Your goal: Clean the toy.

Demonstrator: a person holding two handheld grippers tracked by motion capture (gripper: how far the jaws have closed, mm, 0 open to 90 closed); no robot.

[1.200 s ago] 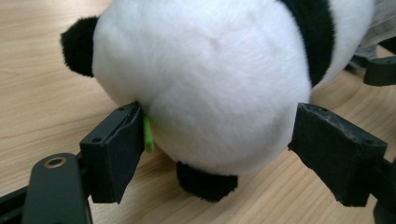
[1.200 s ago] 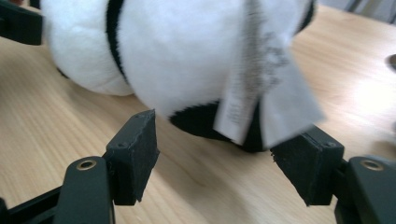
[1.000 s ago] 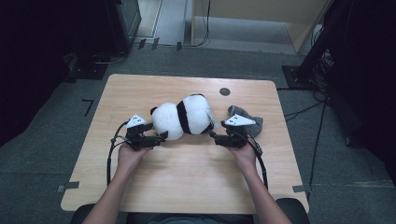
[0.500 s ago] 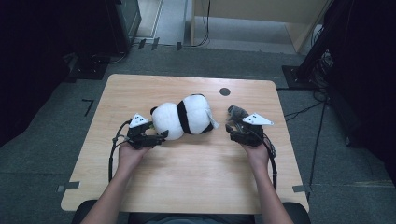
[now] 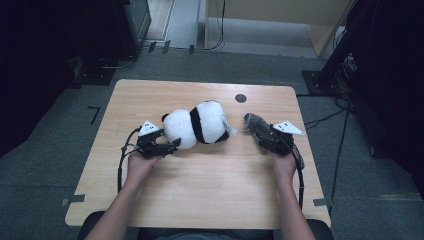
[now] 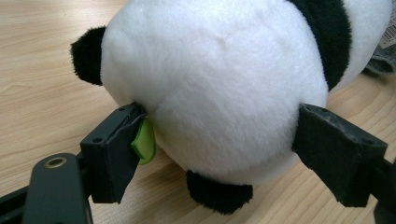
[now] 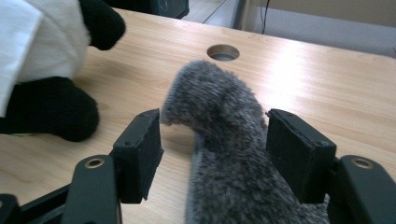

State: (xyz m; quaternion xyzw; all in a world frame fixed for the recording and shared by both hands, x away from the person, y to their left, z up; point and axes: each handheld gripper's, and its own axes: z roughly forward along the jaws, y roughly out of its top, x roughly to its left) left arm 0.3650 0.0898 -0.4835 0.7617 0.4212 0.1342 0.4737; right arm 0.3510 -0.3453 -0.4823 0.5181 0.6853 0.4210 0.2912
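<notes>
You have a light wooden rectangular table [image 5: 210,190] with a round dark cable hole [image 5: 240,98] near its far edge, standing on grey carpet floor [image 5: 45,165] with black cables [image 5: 320,120] trailing at one side.

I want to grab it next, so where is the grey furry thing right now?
In the high view the grey furry piece lies on the table's right side, right of the panda, between the right gripper's jaws.

My counter [image 5: 210,185] is evenly lit from above; dark surroundings, glare beyond my right tongs [image 7: 212,154], slightly blurred fur.
</notes>
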